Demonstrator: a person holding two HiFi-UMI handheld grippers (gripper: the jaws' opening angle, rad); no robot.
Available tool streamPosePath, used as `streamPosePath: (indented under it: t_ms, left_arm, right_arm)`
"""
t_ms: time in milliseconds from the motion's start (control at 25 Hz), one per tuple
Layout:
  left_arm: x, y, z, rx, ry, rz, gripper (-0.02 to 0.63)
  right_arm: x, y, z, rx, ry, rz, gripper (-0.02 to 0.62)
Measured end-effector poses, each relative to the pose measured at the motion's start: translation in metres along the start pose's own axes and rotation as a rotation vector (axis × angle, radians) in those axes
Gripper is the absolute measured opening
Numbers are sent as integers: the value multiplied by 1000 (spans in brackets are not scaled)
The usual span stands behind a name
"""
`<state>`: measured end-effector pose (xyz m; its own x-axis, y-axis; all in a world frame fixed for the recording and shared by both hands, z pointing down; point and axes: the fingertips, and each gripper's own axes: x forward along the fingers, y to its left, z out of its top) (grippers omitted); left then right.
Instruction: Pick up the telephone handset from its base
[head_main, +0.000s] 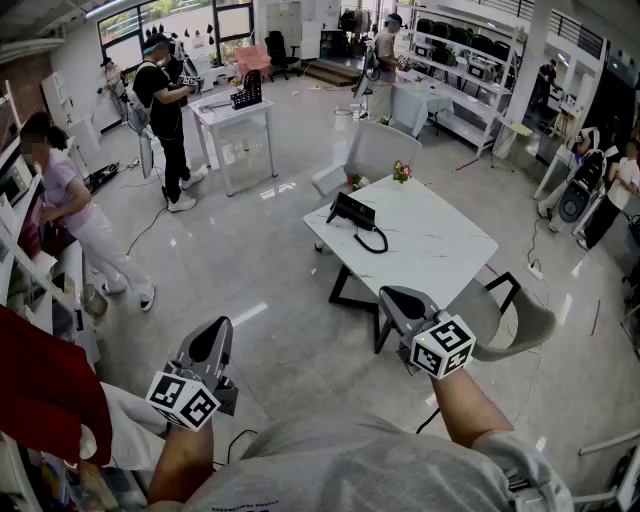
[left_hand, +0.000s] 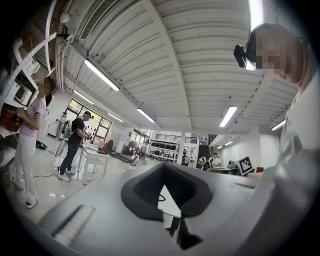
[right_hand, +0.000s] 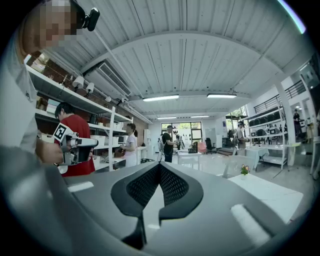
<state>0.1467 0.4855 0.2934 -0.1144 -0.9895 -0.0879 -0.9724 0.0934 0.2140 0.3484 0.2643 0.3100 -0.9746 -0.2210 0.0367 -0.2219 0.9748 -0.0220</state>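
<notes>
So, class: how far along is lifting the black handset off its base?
Nothing looks done: the black telephone handset lies on its base on the white marble table. In hand: nothing; the left tool and right tool are shut and empty, well short of the table. Left: approach, open, grasp, lift.

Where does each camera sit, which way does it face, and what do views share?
Head view: on the person's head, facing forward and down at the white table and telephone; both forearms, left gripper and right gripper show.
Left gripper view: on the left gripper, level along its shut fingers towards that table; the person's torso at right.
Right gripper view: on the right gripper, level along shut fingers across the room; torso and left gripper at left.
Shared: the white table appears in all three.
</notes>
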Motion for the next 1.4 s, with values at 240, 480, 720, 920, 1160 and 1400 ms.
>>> streamPosePath:
  t_ms: [240,480,720,920,1160,1400]
  left_arm:
    - [4,-8,-2,0,-1,-25,51]
    - [6,-16,0,-2,1,-20,51]
    - [10,-24,-1,0,-4,-8,51]
    - [20,-43,-1,5,-7,4,51]
    - [38,-73,-3,4,-11,25,51]
    - [59,-92,-17,6,-5,37,51]
  right_arm:
    - [-7,-5,0,-7,12,-14,-2]
    - [-9,-9,1,-6,12,-3,-2]
    - [-9,-9,7,-29,-15,51,7]
    - [-15,-20,13,-20,-40,99,364]
    - [-32,-47,20,-36,-37,115,399]
    - [-38,-74,15,-45,-38,134,399]
